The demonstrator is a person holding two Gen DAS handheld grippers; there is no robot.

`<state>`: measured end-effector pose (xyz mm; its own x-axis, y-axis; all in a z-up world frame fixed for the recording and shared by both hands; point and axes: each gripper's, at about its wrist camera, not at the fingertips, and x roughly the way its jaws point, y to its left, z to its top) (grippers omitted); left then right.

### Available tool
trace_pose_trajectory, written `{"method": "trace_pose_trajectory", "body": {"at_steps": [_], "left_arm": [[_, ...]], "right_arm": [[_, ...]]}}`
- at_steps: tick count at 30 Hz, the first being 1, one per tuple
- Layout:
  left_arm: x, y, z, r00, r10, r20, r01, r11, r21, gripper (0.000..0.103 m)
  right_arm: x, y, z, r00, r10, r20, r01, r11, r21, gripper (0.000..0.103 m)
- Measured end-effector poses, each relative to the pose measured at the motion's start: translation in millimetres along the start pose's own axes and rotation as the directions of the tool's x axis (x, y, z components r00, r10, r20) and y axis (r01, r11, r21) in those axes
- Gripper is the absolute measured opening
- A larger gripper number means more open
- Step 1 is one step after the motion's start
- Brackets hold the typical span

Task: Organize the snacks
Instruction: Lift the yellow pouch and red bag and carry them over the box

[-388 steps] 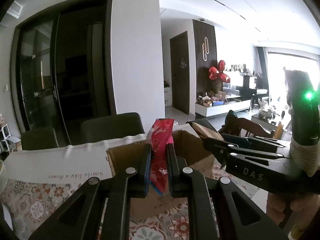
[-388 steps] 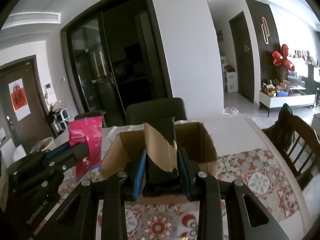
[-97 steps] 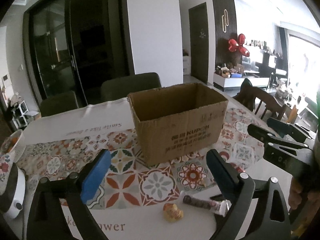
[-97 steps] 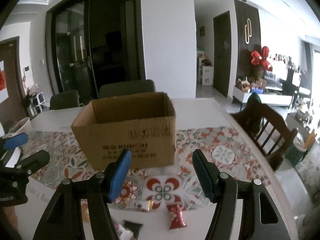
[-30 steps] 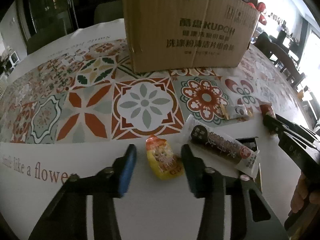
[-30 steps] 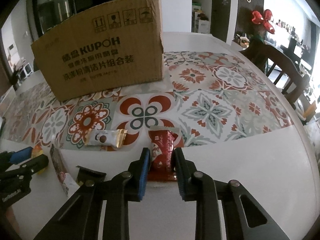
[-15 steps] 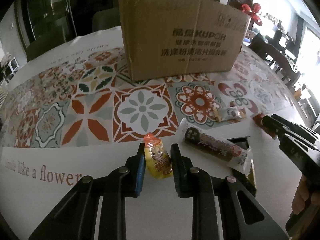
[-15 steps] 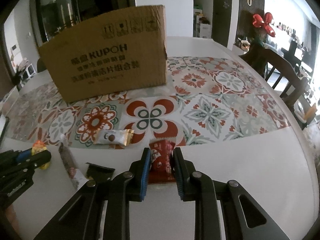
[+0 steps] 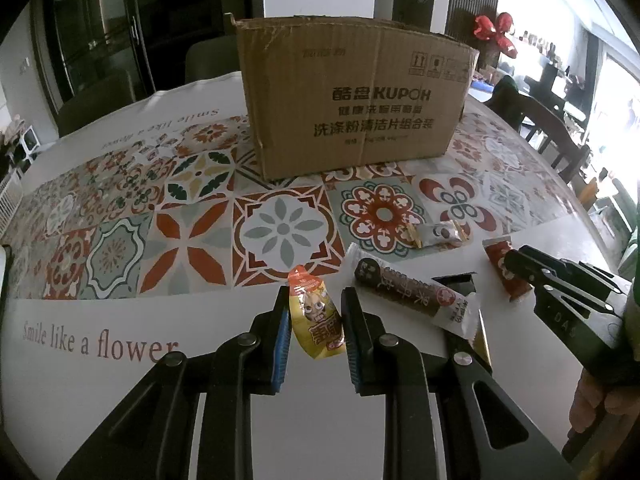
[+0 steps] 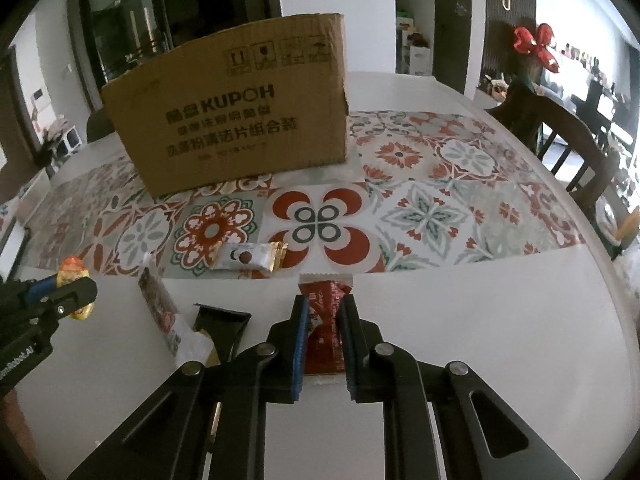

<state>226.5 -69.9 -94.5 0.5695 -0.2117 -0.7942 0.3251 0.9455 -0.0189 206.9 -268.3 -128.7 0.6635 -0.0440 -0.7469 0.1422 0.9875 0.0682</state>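
My left gripper [image 9: 316,295] is shut on a yellow snack pouch [image 9: 318,320], which stands tilted between the blue pads. My right gripper [image 10: 325,302] is shut on a red snack packet [image 10: 324,332] that lies on the white part of the tablecloth. An open-topped cardboard box [image 9: 352,100] stands behind, on the patterned cloth. Between the grippers lie a long dark snack bar [image 9: 416,296], a small white-and-gold snack [image 9: 438,234] and a black packet [image 9: 456,280]. The right wrist view shows the left gripper [image 10: 80,288] at the left edge with the yellow pouch [image 10: 72,266].
The patterned tablecloth [image 9: 180,220] covers the table's middle. Dark chairs [image 9: 120,96] stand behind the table and a wooden chair [image 10: 560,132] at its right. The table's rounded edge [image 10: 612,280] runs close on the right. A hand [image 9: 588,400] holds the right gripper.
My left gripper closed from open around the yellow pouch to shut on it, then rose a little. My right gripper squeezed tighter on the red packet without moving away.
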Motion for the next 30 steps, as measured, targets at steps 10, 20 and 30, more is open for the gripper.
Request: {"method": "trace_pose_trajectory", "body": {"at_steps": [10, 20, 30], "left_arm": [[2.9, -5.5, 5.0, 1.000, -0.019, 0.000, 0.019, 1.000, 0.008, 0.025], [2.0, -19.8, 22.9, 0.999, -0.016, 0.033, 0.015, 1.000, 0.011, 0.025], [-15.7, -30.6, 41.4, 0.996, -0.025, 0.090, 0.023, 1.000, 0.016, 0.024]], "right_arm": [[5.7, 1.1, 2.2, 1.000, 0.007, -0.030, -0.007, 1.000, -0.005, 0.029], [14.9, 2.7, -0.9, 0.998, -0.009, -0.057, 0.008, 1.000, -0.028, 0.023], [-8.3, 1.0, 8.2, 1.000, -0.016, -0.001, 0.016, 1.000, -0.024, 0.023]]}}
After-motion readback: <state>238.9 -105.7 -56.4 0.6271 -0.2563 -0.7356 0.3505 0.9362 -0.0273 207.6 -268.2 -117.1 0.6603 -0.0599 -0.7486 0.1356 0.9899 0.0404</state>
